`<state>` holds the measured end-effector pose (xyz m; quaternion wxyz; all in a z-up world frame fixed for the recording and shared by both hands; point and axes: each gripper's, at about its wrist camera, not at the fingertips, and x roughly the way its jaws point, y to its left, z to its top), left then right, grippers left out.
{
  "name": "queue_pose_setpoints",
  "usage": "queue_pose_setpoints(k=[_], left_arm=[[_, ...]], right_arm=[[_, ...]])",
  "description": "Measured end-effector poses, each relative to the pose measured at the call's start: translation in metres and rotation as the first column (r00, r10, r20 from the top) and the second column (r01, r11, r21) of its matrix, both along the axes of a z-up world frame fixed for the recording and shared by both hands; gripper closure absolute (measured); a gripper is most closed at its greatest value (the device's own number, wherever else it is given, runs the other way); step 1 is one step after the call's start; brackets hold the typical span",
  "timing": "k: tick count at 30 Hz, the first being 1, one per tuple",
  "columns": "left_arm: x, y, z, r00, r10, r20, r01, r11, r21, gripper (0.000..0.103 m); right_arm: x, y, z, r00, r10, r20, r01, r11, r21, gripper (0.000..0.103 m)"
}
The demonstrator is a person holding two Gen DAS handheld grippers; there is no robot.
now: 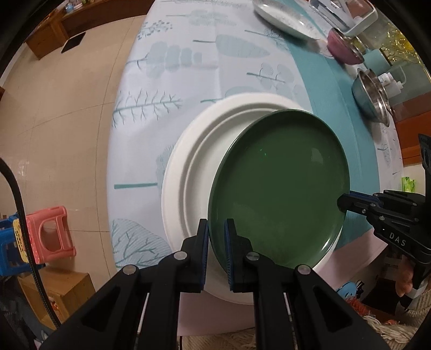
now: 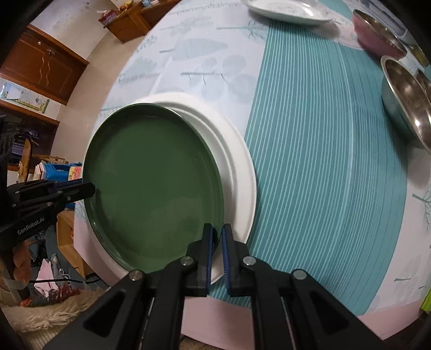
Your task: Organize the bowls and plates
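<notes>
A dark green plate (image 1: 280,185) is held over a larger white plate (image 1: 194,161) on the table. My left gripper (image 1: 217,237) is shut on the green plate's near rim. My right gripper (image 2: 217,242) is shut on the opposite rim of the green plate (image 2: 153,188), above the white plate (image 2: 237,172). Each gripper shows in the other's view, the right gripper (image 1: 343,204) at the right edge and the left gripper (image 2: 90,189) at the left edge.
At the far side stand a pale speckled plate (image 1: 285,16), a pink bowl (image 1: 342,48) and steel bowls (image 1: 371,94); they also show in the right wrist view (image 2: 406,102). A pink stool (image 1: 49,237) stands on the floor left of the table.
</notes>
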<state>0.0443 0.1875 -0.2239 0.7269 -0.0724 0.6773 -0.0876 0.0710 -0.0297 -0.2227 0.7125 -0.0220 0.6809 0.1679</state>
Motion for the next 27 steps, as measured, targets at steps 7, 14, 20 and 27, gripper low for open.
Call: queue_pose_setpoints(k=[7,14,20,27], left_arm=[[-0.004,-0.002,-0.006,1.000,0.007,-0.015,-0.007,1.000,0.029,0.095],[-0.002,-0.001,-0.010,1.000,0.019,-0.020,-0.018,0.999,0.037,0.093],[0.002,-0.001,0.005,0.999,0.032,0.022,-0.033,0.999,0.021,0.054],[0.007,0.001,0.031,0.995,0.045,0.093,-0.047,0.999,0.020,0.037]], right_arm=[[0.001,0.001,-0.001,1.000,0.010,-0.010,-0.010,1.000,0.005,0.095],[0.003,0.001,-0.002,0.999,0.032,-0.014,-0.032,1.000,-0.001,0.093],[-0.001,0.012,0.007,0.994,0.105,0.038,-0.103,0.994,-0.046,0.089],[-0.008,0.019,0.032,0.981,0.156,0.115,-0.150,0.987,-0.058,0.070]])
